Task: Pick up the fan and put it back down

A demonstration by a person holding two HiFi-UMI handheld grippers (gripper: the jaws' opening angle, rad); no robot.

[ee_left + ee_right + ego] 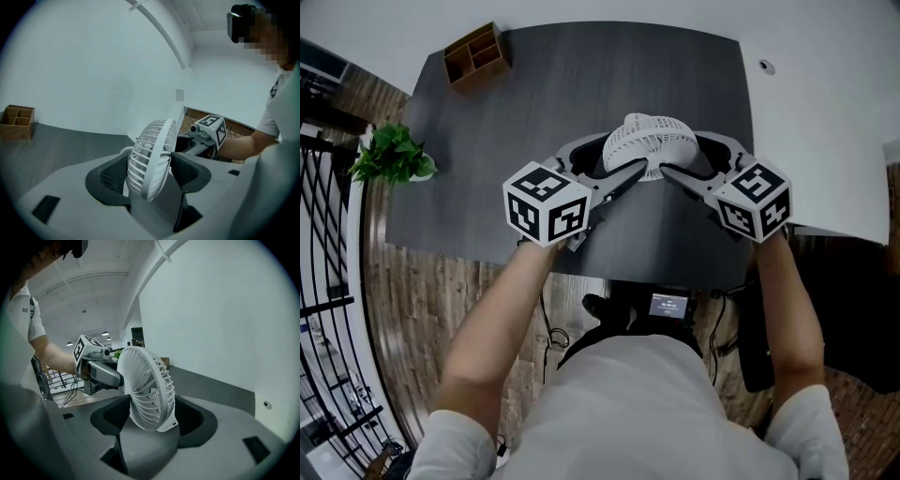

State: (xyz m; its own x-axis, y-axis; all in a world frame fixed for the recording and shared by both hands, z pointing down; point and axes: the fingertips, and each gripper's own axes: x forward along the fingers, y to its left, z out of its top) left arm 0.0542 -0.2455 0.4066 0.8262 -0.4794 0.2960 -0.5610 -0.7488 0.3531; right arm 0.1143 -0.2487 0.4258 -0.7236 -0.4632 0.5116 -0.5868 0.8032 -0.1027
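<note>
Nearest the head camera, the person's white shirt (628,403) and two bare forearms reach forward over a wood-plank floor (422,300), where a small lit screen (669,304) sits just under the table edge. The left gripper (150,173) and the right gripper (152,416) meet from opposite sides over the front part of a dark grey wood-grain table (562,94). Between them is the white fan (649,145), a small round one with a slatted grille. Each gripper's jaws stand partly apart, and the black pads close against the fan's rim and body, so both have hold of it. The fan leans at a tilt in both gripper views. Whether its base touches the table cannot be told. Farther back, at the table's far left corner, stands a wooden compartment organiser (475,54). A leafy green potted plant (394,155) sits off the left edge, beside black railings (319,234). A white tabletop (825,112) with a small round grommet (766,67) adjoins the dark one on the right. A plain white wall (93,70) rises behind, under a white ceiling.
</note>
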